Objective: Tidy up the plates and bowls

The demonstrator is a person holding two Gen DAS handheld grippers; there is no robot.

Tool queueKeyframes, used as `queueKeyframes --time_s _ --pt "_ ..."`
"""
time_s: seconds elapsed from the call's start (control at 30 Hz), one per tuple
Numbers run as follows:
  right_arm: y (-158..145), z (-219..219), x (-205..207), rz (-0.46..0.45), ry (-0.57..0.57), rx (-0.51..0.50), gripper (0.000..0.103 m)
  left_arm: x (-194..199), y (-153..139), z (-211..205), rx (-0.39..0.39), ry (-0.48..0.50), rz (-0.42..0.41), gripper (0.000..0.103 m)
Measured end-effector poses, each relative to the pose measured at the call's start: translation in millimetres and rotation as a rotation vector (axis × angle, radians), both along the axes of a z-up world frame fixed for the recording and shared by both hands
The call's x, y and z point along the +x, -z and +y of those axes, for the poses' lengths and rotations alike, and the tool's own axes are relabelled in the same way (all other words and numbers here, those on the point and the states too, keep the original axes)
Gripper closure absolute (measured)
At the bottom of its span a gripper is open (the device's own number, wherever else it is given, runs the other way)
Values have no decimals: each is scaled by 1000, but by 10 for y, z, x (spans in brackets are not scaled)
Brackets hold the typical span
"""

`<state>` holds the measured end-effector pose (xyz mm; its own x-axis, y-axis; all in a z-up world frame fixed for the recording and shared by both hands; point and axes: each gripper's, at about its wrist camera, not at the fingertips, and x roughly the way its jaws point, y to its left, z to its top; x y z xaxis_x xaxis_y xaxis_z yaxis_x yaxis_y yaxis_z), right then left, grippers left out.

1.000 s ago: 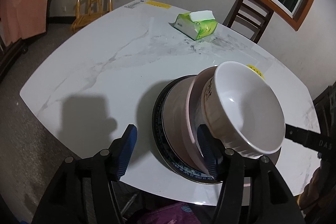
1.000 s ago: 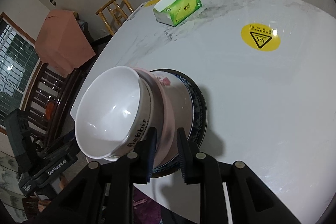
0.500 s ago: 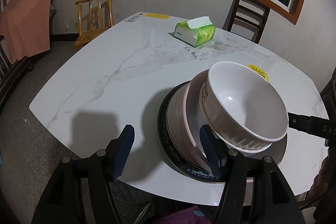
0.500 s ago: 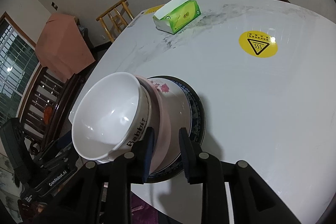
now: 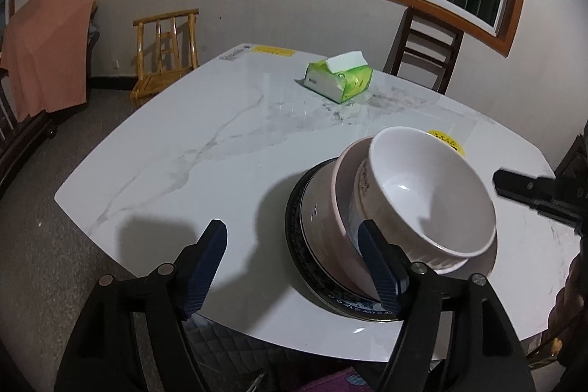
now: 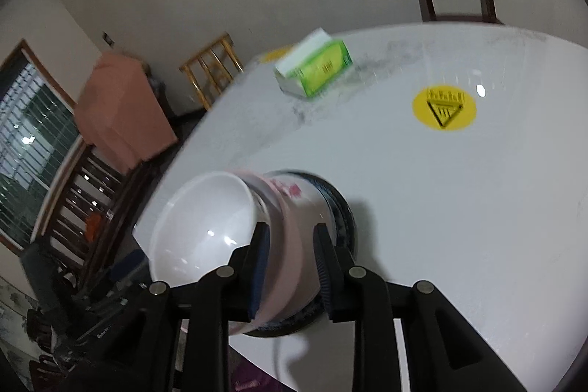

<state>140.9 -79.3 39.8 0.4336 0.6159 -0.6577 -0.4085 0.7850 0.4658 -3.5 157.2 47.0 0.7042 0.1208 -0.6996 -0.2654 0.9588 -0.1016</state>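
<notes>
At the near edge of the surface, left claw: jaws spread wide and just been opening, nothing between them but bare top. Its right finger stands just in front of the stack's rim.

Right claw: jaws narrow, lately eased open a little, straddling the rim of the pale pink glazed dish. Inner pad lies in the gap between the dish and the bowl. The view is smeared, so I cannot tell whether the pads press the rim or only bracket it.

The stack:
- Deep white ceramic bowl, glossy inside, ribbed outer wall with dark lettering. It sits tilted in the pink dish.
- Pink dish leans on a round dark plate with a blue-patterned border, which lies flat.

Handling, as judged: glazed ware, stiff, slick, fairly heavy, chips on a knock. The tilted bowl looks likely to slide if the dish under it shifts. Best hold is a pinch across a rim wall, one piece at a time.

Beyond: white marble-veined surface, smooth and reflective; a green soft tissue pack well apart; a round yellow warning sticker.
</notes>
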Motion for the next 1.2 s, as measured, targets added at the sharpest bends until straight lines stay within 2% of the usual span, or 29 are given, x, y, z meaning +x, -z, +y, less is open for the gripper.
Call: queueKeyframes --time_s 0.07,0.13,0.2,0.3,0.37,0.5,0.6,0.67,0.9,0.97,1.03,1.2 --pt "-78 13 -129 -78 -17 8 78 -30 -9 -19 15 11 -11 30" --pt "-132 61 -301 -163 -44 3 73 -58 -24 -31 25 15 -25 30" --pt "-137 109 -440 -213 -62 -15 65 -99 -32 -47 33 24 -42 30" --pt "-135 170 -635 -267 -69 -66 65 -158 -20 -60 50 25 -67 28" --pt "-144 137 -749 -299 -54 -59 65 -200 3 -44 46 18 -85 26" --pt "-126 62 -906 -327 -17 -49 65 -246 35 -38 44 4 -114 26" --pt "-94 15 -999 -327 2 -45 64 -256 33 -114 104 6 -136 25" --pt "-58 7 -1052 -312 -9 -34 59 -243 24 -168 122 28 -145 25" --pt "-70 93 -1243 -362 7 -119 51 -251 -3 -346 169 88 -167 24" --pt "-97 107 -1278 -389 20 -131 50 -245 -9 -355 171 89 -169 23" --pt "-136 106 -1328 -409 27 -126 40 -248 -8 -358 164 84 -169 23" --pt "-121 222 -1417 -410 7 -155 39 -240 -11 -357 150 81 -165 23"
